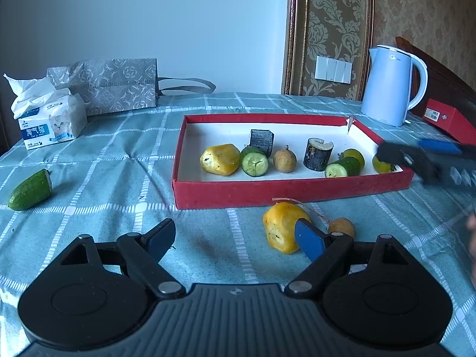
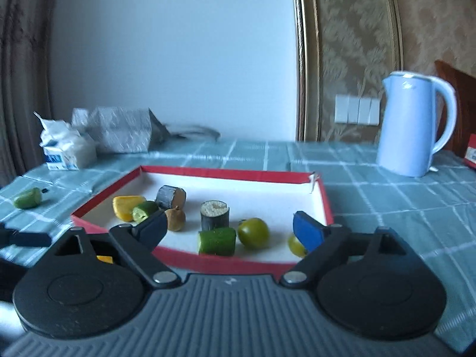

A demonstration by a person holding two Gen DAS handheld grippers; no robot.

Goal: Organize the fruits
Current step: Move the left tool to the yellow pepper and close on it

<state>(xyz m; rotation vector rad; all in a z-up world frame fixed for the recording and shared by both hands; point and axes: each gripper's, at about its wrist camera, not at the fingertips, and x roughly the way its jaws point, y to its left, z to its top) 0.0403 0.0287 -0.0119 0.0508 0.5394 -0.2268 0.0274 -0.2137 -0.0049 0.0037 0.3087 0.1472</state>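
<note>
A red tray (image 1: 267, 192) with a white floor holds a yellow piece (image 1: 220, 159), cucumber pieces (image 1: 254, 162), two dark cylinders (image 1: 317, 154), a longan (image 1: 284, 160) and small green fruits (image 1: 382, 163). On the cloth in front lie another yellow piece (image 1: 278, 230) and a longan (image 1: 342, 227); a cucumber piece (image 1: 29, 190) lies far left. My left gripper (image 1: 235, 238) hangs open over the cloth, its right finger just in front of the loose yellow piece. My right gripper (image 2: 232, 232) stands open at the tray's (image 2: 226, 260) near edge, gripping nothing; a green fruit (image 2: 253, 233) and a cucumber piece (image 2: 217, 241) lie beyond it.
A pale blue kettle (image 1: 389, 86) stands behind the tray at the right, beside a red box (image 1: 449, 119). A tissue pack (image 1: 49, 122) and a grey patterned bag (image 1: 119, 86) sit at the back left. A hand (image 1: 471, 226) shows at the right edge.
</note>
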